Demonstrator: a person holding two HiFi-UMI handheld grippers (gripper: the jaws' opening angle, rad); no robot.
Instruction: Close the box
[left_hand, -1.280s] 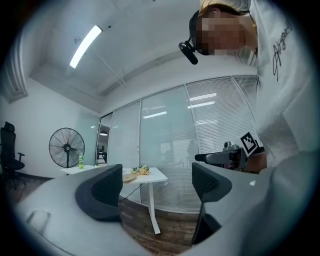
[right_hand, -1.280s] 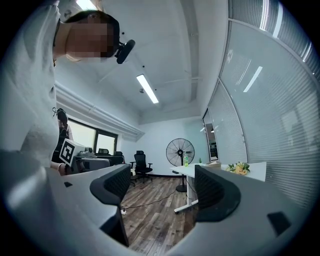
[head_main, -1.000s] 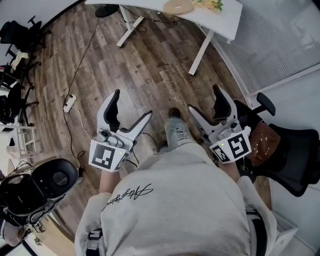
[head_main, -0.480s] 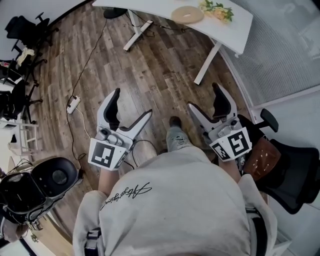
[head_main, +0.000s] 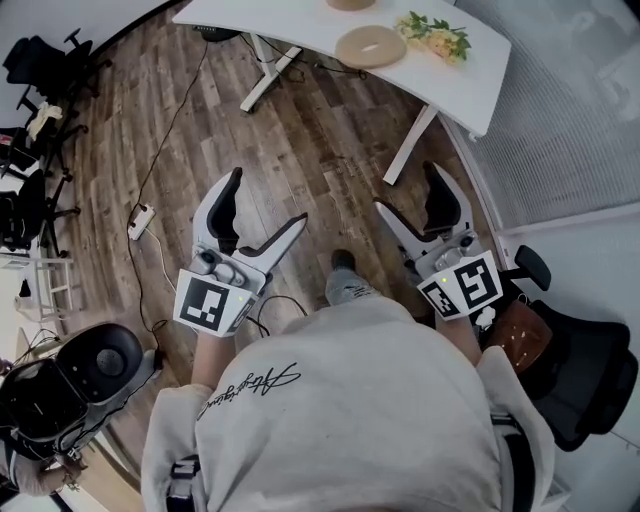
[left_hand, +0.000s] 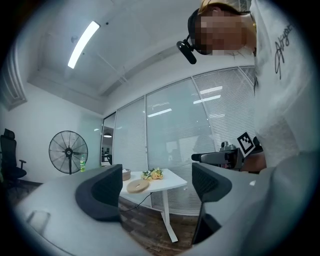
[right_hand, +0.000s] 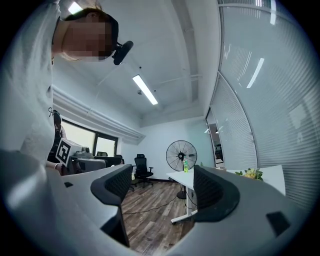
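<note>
The left hand-held gripper (left_hand: 156, 189), jaws apart and empty, faces a white table (left_hand: 170, 180) bearing flowers (left_hand: 152, 173).

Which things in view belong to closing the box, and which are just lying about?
Job: round tan disc, likely the lid, on the white table; small round tan container beside it; left gripper and right gripper, both open, empty.
Lying about: yellow flower bunch; black standing fan; white power strip; black office chair.
</note>
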